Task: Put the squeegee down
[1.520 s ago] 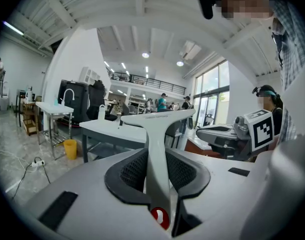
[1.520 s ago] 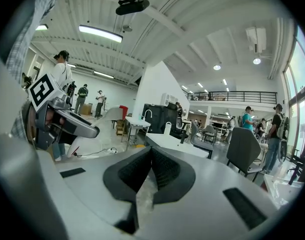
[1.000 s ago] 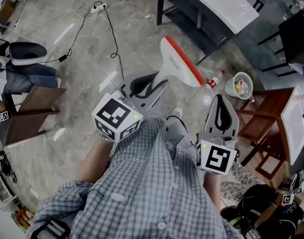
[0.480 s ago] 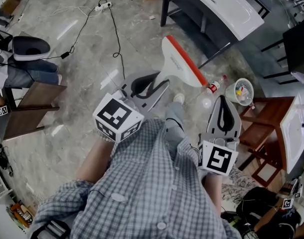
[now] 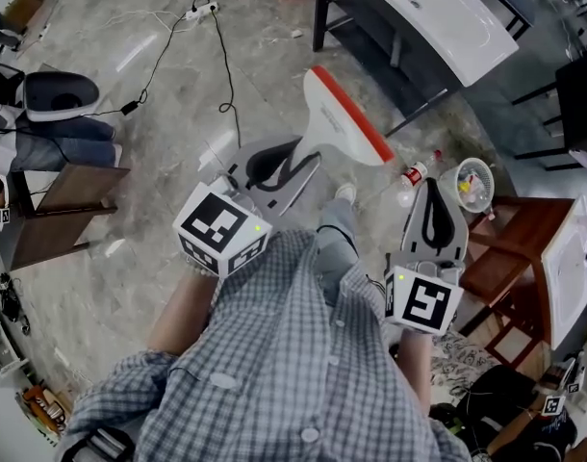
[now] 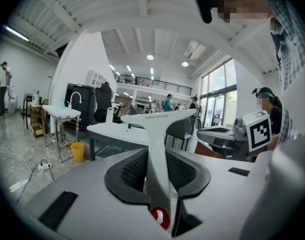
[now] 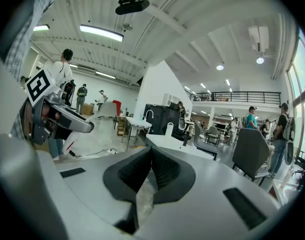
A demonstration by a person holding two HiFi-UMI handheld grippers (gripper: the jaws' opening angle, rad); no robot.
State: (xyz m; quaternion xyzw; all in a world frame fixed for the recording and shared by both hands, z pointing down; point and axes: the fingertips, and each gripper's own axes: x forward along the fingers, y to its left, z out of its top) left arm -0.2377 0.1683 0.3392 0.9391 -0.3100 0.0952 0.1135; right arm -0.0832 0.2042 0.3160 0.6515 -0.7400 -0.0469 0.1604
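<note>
Left gripper (image 5: 295, 165) clamped part-way shut on the squeegee (image 5: 340, 121) handle, red-edged blade aloft over the floor, near the white table (image 5: 438, 8). Right gripper (image 5: 434, 200) closed, empty (pads meeting). Step: carrying, not yet set down. Next probably: find a surface, lower, release.

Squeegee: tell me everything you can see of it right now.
The squeegee is a T-shaped tool that looks like white plastic, with a red strip along the outer edge of its wide head. In the left gripper view a small red round mark shows low on its handle, and the print on the head is too small to read. The left gripper has its jaws closed on the handle. The head points away from the person, in the air above the floor. Nothing else touches it.
</note>
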